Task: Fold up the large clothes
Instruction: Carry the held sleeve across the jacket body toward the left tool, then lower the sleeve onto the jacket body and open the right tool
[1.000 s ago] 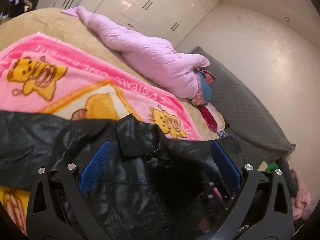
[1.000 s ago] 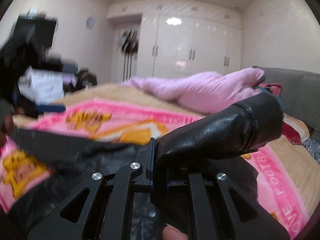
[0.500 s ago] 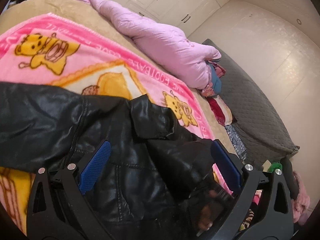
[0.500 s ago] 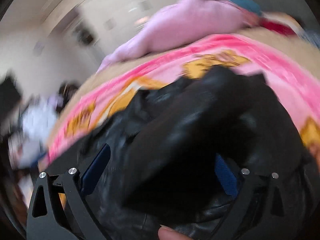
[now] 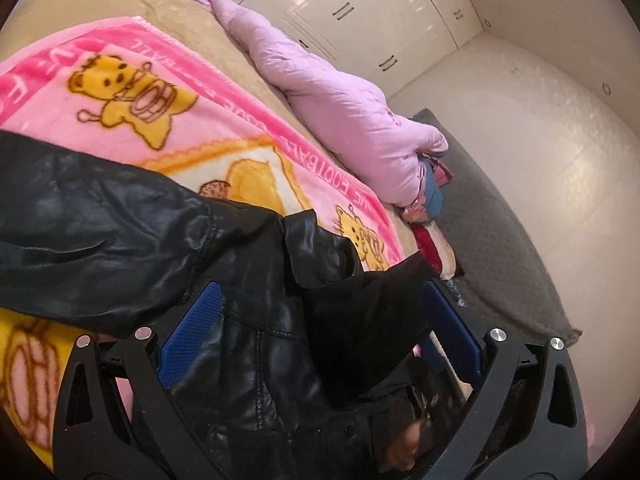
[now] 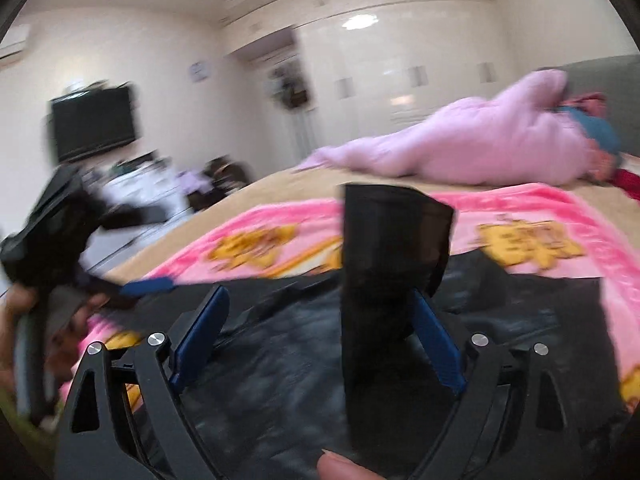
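A black leather jacket (image 5: 168,248) lies on a pink cartoon blanket (image 5: 132,92) on the bed. My left gripper (image 5: 320,316) is open, its blue pads on either side of the jacket near the collar. In the right wrist view the jacket (image 6: 500,312) spreads below my right gripper (image 6: 320,312), which is open. A black piece of the jacket (image 6: 392,248) stands up between the right gripper's fingers. The left gripper (image 6: 148,286) shows at the left of that view, blurred.
A pale purple padded coat (image 5: 344,120) lies along the far side of the bed, with a bundle of coloured clothes (image 5: 432,196) at its end. A grey headboard cushion (image 5: 500,248) stands to the right. White wardrobes (image 6: 400,64) and a wall television (image 6: 92,120) are behind.
My right gripper opened and let go of the black sleeve, then tilted back up toward the room. My left gripper stayed open over the jacket and shifted slightly.
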A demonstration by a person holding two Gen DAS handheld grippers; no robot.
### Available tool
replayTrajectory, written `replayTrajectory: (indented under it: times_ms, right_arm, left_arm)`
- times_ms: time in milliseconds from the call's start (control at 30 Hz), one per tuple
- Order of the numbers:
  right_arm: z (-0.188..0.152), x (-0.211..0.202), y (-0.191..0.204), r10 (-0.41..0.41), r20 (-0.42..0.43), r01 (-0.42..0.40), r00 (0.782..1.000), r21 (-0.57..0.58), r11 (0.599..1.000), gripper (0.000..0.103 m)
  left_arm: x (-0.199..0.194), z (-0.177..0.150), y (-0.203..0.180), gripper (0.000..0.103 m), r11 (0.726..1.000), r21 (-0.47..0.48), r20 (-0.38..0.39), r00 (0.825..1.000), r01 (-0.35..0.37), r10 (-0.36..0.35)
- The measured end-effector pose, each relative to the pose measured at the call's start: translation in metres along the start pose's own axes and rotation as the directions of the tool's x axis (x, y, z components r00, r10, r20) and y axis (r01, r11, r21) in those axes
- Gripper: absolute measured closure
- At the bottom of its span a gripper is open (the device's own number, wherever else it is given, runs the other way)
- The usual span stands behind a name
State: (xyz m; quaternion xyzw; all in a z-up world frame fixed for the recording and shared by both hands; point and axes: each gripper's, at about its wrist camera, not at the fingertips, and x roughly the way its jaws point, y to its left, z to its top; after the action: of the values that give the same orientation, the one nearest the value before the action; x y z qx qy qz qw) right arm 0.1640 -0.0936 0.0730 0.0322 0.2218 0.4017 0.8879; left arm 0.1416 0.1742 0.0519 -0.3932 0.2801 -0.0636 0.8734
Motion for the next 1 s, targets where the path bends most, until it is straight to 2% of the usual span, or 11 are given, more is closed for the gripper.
replayTrajectory:
  times_ms: [133, 233, 400, 500, 600, 633, 667, 767, 833, 867, 1000]
  right_arm:
    - [-0.003, -0.002, 0.005, 0.046, -0.061, -0.047, 0.997, -0.02, 0.999, 0.009]
    - [0.001, -0.011, -0.01, 0.042, -0.058, -0.039, 0.997, 0.052, 0.998, 0.008]
    - [0.015, -0.029, -0.058, -0.124, -0.037, 0.129, 0.992, 0.168, 0.977, 0.008]
    - [0.021, -0.042, -0.094, -0.281, -0.045, 0.284, 0.959, 0.204, 0.937, 0.008]
    - [0.021, -0.055, -0.125, -0.366, -0.054, 0.367, 0.929, 0.255, 0.895, 0.007]
    - [0.02, -0.059, -0.136, -0.385, -0.057, 0.385, 0.921, 0.277, 0.88, 0.007]
    - [0.019, -0.066, -0.148, -0.41, -0.062, 0.408, 0.91, 0.308, 0.86, 0.007]
    - [0.01, -0.078, -0.183, -0.495, -0.091, 0.49, 0.864, 0.377, 0.786, 0.007]
    - [0.001, -0.087, -0.211, -0.566, -0.118, 0.557, 0.816, 0.423, 0.715, 0.007]
    - [-0.004, -0.091, -0.22, -0.576, -0.128, 0.565, 0.808, 0.45, 0.692, 0.007]
    - [-0.018, -0.109, -0.249, -0.561, -0.134, 0.522, 0.817, 0.584, 0.621, 0.015]
  left_arm:
    - [0.002, -0.004, 0.015, 0.01, 0.999, -0.021, -0.034, 0.999, -0.034, 0.033]
    - [0.017, -0.014, 0.024, 0.01, 0.999, -0.039, -0.098, 0.995, -0.037, 0.033]
    - [0.052, -0.038, 0.037, 0.01, 0.993, -0.059, -0.216, 0.973, -0.099, 0.084]
    - [0.074, -0.051, 0.036, 0.01, 0.987, -0.033, -0.254, 0.957, -0.155, 0.141]
    - [0.089, -0.055, 0.037, 0.012, 0.972, 0.007, -0.257, 0.939, -0.235, 0.229]
    - [0.092, -0.054, 0.034, 0.025, 0.965, 0.035, -0.231, 0.938, -0.259, 0.26]
    - [0.094, -0.052, 0.03, 0.063, 0.966, 0.053, -0.208, 0.944, -0.252, 0.258]
    - [0.096, -0.045, 0.016, 0.096, 0.982, 0.081, -0.197, 0.963, -0.172, 0.185]
    - [0.088, -0.038, -0.007, 0.097, 0.978, 0.158, -0.16, 0.974, -0.133, 0.159]
    - [0.082, -0.034, -0.018, 0.098, 0.974, 0.19, -0.137, 0.979, -0.121, 0.148]
    - [0.053, -0.031, -0.06, 0.098, 0.934, 0.344, -0.033, 0.993, -0.099, 0.117]
